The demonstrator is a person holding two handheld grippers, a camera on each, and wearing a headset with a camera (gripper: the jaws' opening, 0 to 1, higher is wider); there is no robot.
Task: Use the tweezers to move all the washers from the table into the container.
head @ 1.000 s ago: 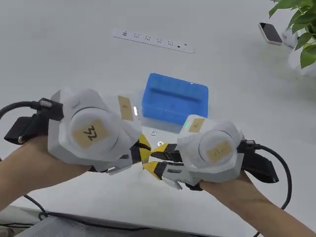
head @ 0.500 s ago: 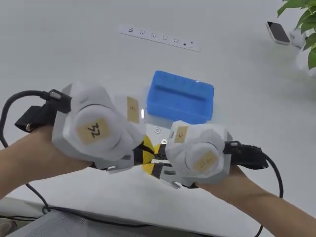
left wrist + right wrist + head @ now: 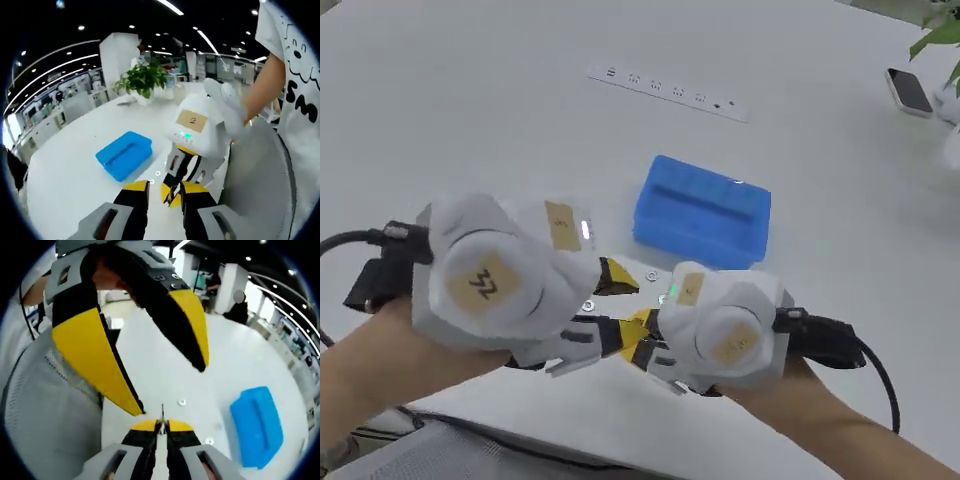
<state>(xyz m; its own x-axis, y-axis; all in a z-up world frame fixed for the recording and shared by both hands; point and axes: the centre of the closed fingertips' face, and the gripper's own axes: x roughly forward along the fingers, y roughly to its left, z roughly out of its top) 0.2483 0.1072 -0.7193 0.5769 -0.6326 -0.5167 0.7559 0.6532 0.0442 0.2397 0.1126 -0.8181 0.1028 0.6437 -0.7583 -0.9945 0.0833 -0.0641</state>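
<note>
Two claws meet nose to nose low over the white tabletop [image 3: 520,120]. Our right claw [image 3: 161,426] is pressed together on the tweezers [image 3: 161,414], whose thin metal tips poke out just ahead of its jaws. Our left claw [image 3: 171,390] stands spread wide, its yellow jaws straddling the right claw's nose; we cannot tell whether they touch it. We judge it is there to steady or reseat the tweezers before a pick. A few small washers [image 3: 182,402] lie loose on the tabletop just ahead of the right claw, near the tweezers' tips. The blue container [image 3: 255,425] sits farther out beyond both claws, near enough for a short carry.
</note>
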